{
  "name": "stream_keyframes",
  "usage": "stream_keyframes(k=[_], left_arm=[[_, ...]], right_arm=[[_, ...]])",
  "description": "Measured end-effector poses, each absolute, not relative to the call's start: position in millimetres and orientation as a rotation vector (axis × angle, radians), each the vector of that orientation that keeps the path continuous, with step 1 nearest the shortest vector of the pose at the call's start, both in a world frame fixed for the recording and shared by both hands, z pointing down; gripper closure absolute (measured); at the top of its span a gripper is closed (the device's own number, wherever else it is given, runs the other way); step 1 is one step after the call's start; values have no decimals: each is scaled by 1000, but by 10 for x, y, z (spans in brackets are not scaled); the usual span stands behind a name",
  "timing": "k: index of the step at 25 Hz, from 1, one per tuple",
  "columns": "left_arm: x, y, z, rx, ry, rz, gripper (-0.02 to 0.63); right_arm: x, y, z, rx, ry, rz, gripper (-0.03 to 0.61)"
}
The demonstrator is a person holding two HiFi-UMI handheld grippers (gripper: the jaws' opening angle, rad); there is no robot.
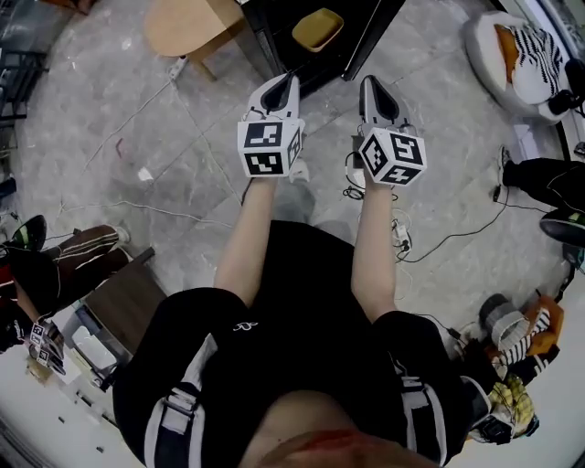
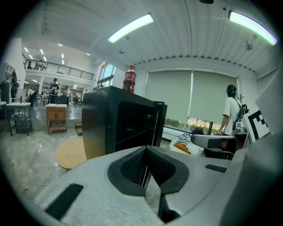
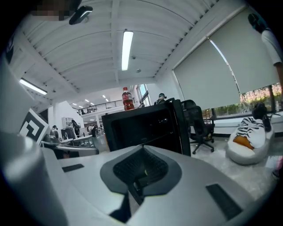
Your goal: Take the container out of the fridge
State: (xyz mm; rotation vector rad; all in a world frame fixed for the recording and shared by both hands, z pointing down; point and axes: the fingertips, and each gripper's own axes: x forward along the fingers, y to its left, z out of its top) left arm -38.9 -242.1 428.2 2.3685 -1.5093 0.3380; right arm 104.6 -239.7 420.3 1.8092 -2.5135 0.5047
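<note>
Left tool, right tool, closed; fridge edge-cropped.

The fridge is cut off by the head view's top edge; which shelf bears the yellow container cannot be told; in both gripper views the fridge's inside is too dark to read, its lower part hidden behind the left tongs and right tongs; the label on the bottle is too small to read.
</note>
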Motion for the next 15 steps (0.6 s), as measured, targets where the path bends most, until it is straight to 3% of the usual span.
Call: stream_keyframes(k=[15], left_arm=[[-170, -2995, 5106, 2172, -1514, 348, 604]], right_arm=[[908, -2938, 5170, 1488, -2457, 624, 566]])
